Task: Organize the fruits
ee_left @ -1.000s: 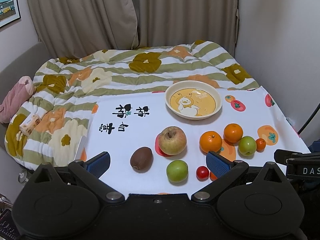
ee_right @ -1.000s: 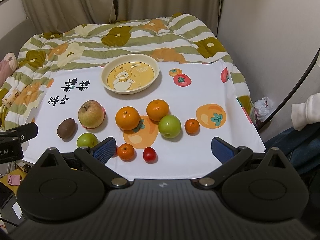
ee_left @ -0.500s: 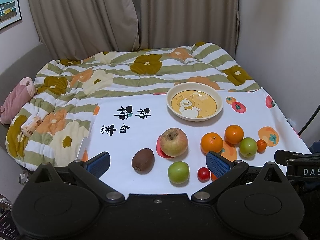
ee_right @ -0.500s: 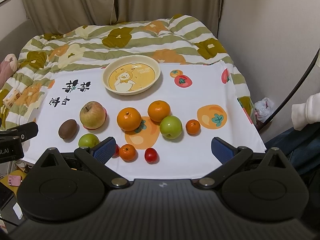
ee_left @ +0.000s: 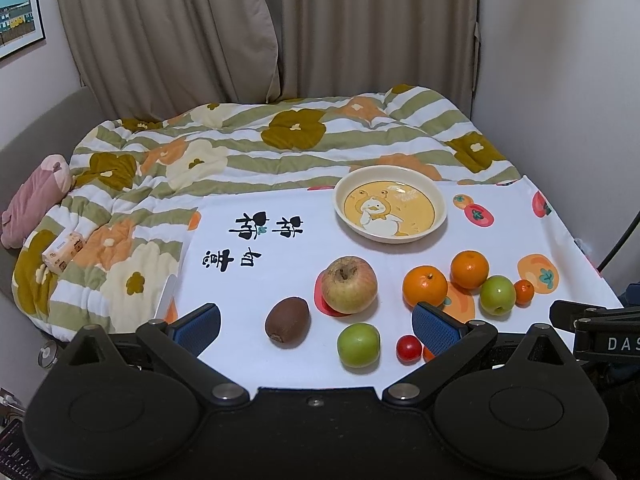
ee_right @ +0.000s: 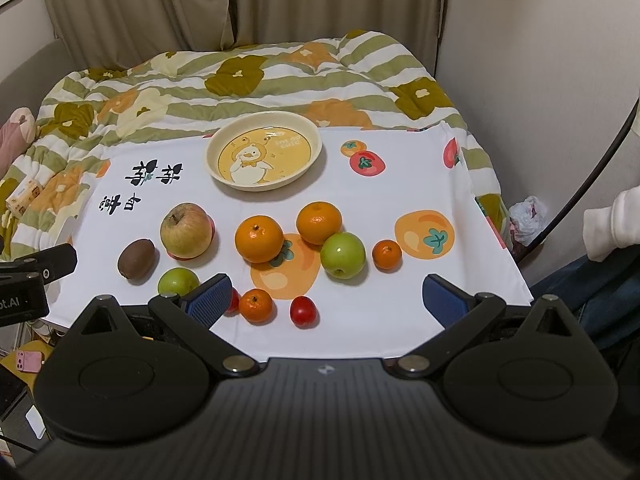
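Yellow duck-print plate (ee_right: 308,162), brown kiwi (ee_right: 136,258), green-striped floral quilt (ee_right: 248,76).

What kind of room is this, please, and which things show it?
Most likely a bedroom at home: a flowered quilt covers what looks like a bed, closed curtains hang behind it, and a framed picture hangs on the wall.

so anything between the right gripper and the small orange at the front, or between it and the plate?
Nothing blocks the open right gripper from the small orange, just ahead. Toward the plate, the two big oranges sit on the cloth in between; lifting over them clears it.
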The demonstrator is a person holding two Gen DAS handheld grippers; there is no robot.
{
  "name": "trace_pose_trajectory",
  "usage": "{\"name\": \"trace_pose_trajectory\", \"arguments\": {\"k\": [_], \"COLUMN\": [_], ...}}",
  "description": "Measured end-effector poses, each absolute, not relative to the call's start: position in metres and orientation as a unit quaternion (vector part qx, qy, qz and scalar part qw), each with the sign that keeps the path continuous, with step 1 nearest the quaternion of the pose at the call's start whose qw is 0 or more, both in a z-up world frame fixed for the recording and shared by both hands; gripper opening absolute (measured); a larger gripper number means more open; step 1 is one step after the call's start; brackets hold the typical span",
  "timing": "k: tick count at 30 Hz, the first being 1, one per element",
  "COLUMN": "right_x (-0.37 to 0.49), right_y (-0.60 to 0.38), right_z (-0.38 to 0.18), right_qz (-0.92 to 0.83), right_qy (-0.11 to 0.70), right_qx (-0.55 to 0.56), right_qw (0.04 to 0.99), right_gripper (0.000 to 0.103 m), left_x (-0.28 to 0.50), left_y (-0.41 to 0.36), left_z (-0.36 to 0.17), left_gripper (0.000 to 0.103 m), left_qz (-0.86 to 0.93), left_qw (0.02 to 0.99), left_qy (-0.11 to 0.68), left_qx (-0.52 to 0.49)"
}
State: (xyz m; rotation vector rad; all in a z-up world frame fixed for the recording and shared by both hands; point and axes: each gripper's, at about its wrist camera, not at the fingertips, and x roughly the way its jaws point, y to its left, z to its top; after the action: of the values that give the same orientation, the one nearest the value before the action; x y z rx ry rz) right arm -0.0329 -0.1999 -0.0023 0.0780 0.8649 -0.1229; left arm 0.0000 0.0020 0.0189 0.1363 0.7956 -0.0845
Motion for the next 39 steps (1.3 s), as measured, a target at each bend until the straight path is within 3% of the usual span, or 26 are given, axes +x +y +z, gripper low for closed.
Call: {"name": "trace_pose_trajectory", "arguments": {"k": [39], "right_x": [-0.004], "right_y": [-0.206], "right_z": [-0.013], "right_qz": [-0.032], "right_qy": [0.421], "right_qx": [0.027], "right_qw": [0.906], "right_gripper": [0.103], "left_x": [0.016], "left_y": [-0.006], "left_z": [0.007], "left_gripper": [0.103], "left_qz": [-0.049], "left_qw": [0.927], "left_qy": [0.363], "left_qx": [0.076]}}
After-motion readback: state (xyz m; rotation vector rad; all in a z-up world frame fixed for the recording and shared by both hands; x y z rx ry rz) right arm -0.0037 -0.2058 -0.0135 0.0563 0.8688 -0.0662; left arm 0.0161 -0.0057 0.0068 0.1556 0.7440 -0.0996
